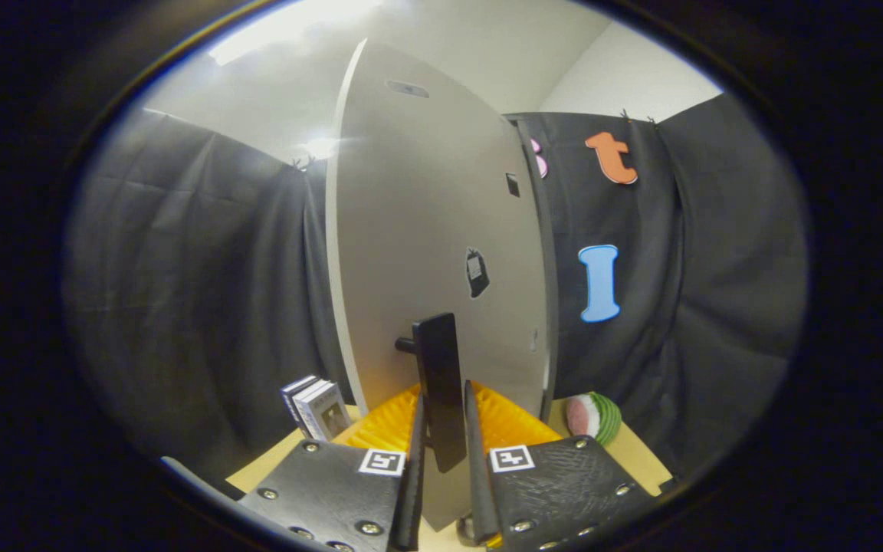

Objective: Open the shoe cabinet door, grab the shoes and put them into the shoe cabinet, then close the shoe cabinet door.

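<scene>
door (pixel 426 230): smooth matt grey panel
handle (pixel 441 383): matt dark bar on the door
bench (pixel 633 452): smooth pale wood below the door
wall (pixel 188 291): creased black cloth behind the door

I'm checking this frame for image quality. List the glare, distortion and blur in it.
Gripper view: a bright ceiling light blows out near the top, with a second glare spot beside the cabinet door's edge; fisheye distortion bows that flat door into a curve; the gripper, its fingers on either side of the dark door handle, looks sharp, while the books and the watermelon slice are softer.
</scene>
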Action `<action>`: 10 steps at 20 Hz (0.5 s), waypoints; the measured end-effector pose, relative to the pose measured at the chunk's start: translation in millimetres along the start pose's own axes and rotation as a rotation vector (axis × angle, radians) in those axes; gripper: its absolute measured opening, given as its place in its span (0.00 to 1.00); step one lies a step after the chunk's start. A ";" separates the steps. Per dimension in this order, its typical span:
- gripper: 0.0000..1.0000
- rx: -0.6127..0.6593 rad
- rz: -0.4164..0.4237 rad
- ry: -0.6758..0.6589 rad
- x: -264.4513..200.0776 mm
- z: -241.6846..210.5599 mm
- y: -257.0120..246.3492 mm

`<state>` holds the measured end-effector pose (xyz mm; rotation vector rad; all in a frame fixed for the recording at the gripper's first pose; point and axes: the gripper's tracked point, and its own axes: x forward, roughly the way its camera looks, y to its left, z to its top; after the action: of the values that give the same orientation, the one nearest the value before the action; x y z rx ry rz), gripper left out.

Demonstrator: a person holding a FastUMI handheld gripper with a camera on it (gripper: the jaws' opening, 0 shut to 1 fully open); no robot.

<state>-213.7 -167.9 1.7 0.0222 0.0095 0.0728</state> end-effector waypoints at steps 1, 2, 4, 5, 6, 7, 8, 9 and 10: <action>0.26 -0.003 -0.015 -0.003 -5.5 1.0 -8.6; 0.26 -0.005 -0.031 -0.007 -9.2 1.2 -18.0; 0.26 -0.007 -0.058 -0.013 -15.1 3.5 -34.1; 0.26 -0.009 -0.072 -0.016 -17.6 4.7 -41.4; 0.26 -0.010 -0.086 -0.017 -20.0 4.8 -48.6; 0.26 -0.009 -0.095 -0.018 -21.7 5.4 -55.3; 0.26 -0.009 -0.105 -0.017 -24.6 3.8 -62.2; 0.26 -0.011 -0.113 -0.015 -25.5 3.8 -68.0; 0.26 -0.015 -0.129 -0.017 -25.7 2.8 -74.9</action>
<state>-233.8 -244.5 3.1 0.0074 -0.0063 -0.0565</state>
